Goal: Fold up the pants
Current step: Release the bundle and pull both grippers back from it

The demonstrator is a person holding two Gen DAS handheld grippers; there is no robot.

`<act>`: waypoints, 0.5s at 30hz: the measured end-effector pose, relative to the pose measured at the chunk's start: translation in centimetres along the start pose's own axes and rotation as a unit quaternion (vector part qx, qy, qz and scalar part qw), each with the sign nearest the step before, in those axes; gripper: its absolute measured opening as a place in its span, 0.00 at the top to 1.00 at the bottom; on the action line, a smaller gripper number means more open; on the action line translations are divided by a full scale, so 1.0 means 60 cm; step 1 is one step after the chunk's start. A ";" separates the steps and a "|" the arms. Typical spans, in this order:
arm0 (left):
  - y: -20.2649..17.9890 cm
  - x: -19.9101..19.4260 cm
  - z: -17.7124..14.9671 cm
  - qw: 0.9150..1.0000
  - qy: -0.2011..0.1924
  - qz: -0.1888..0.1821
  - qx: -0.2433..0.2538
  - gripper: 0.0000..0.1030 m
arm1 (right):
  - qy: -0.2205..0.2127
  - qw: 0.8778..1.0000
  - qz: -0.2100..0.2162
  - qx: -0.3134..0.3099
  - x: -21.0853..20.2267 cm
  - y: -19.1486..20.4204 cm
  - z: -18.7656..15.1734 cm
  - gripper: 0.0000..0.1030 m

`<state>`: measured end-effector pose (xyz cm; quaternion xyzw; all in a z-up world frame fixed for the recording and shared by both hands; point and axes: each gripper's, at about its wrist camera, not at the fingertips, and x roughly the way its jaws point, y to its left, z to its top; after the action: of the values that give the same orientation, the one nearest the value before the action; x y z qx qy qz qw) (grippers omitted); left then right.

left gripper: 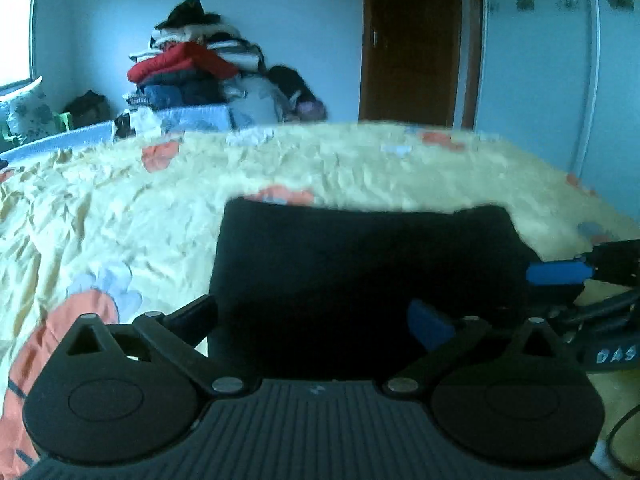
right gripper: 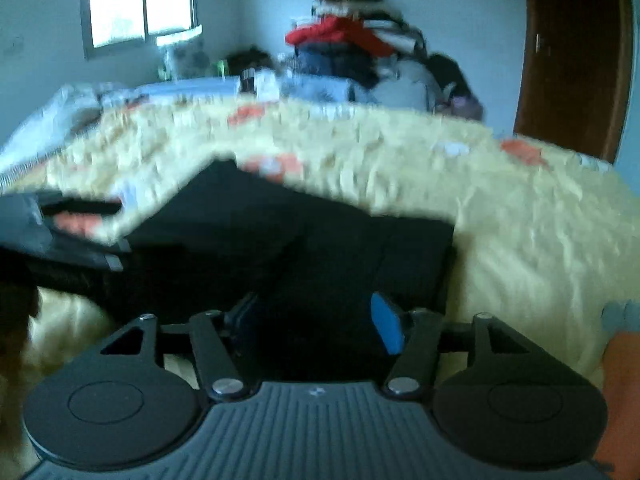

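The black pants point(left gripper: 360, 272) are lying folded into a dark block on the yellow flowered bedspread point(left gripper: 120, 208) of the bed, sitting at the centre of the left wrist view and running down toward six o'clock. Their near edge is being hidden behind the body of the left gripper point(left gripper: 316, 320), and the cloth is so dark that no seam or fold line is showing there. The left gripper is standing wide open over the pants, its blue pad point(left gripper: 430, 324) showing at four o'clock while the other finger at eight o'clock is reading only as a black bar; nothing is being pinched.

At three o'clock in that view the right gripper point(left gripper: 560, 276) is poking in from the frame edge, mostly cut off, one blue finger point(left gripper: 558, 273) lying beside the pants' right edge.

The right wrist view is smearing with blur. Here the pants point(right gripper: 320, 240) are spreading from ten o'clock to the centre, with a fold ridge faintly showing. The right gripper point(right gripper: 316, 324) is standing partly open above them, pads apart and clear of the cloth. The left gripper point(right gripper: 80, 220) is entering at nine o'clock, too blurred to read.

A clothes pile point(left gripper: 192, 68) is sitting at eleven o'clock beyond the bed, and a brown door point(left gripper: 412, 40) is standing at one o'clock.
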<state>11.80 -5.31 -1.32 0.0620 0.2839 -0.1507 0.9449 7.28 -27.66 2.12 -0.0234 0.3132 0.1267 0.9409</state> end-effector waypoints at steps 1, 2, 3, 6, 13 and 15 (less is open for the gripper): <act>-0.007 0.013 -0.004 1.000 0.024 0.008 0.012 0.00 | -0.006 1.000 -0.004 -0.001 0.007 -0.001 -0.010 0.36; -0.007 0.016 -0.008 0.999 0.029 0.015 0.012 0.00 | -0.011 1.000 -0.006 0.005 0.005 -0.001 -0.010 0.36; -0.004 0.008 -0.009 1.000 0.021 0.014 -0.001 0.00 | -0.008 1.000 -0.009 0.012 0.004 0.000 -0.006 0.36; 0.007 -0.020 -0.011 0.999 0.016 0.004 -0.030 0.00 | -0.012 0.999 -0.027 0.014 -0.022 0.009 -0.005 0.27; 0.005 -0.063 -0.046 0.998 0.022 0.017 -0.062 0.00 | -0.025 0.998 -0.022 0.046 -0.050 0.055 -0.025 0.02; 0.001 -0.074 -0.053 0.998 0.023 0.017 -0.058 0.00 | -0.013 0.999 -0.023 0.033 -0.053 0.075 -0.029 0.00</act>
<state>6.66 -3.49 -1.53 0.0151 0.3129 -0.1163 0.9425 2.68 -24.23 2.76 0.0017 0.3046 0.0948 0.9477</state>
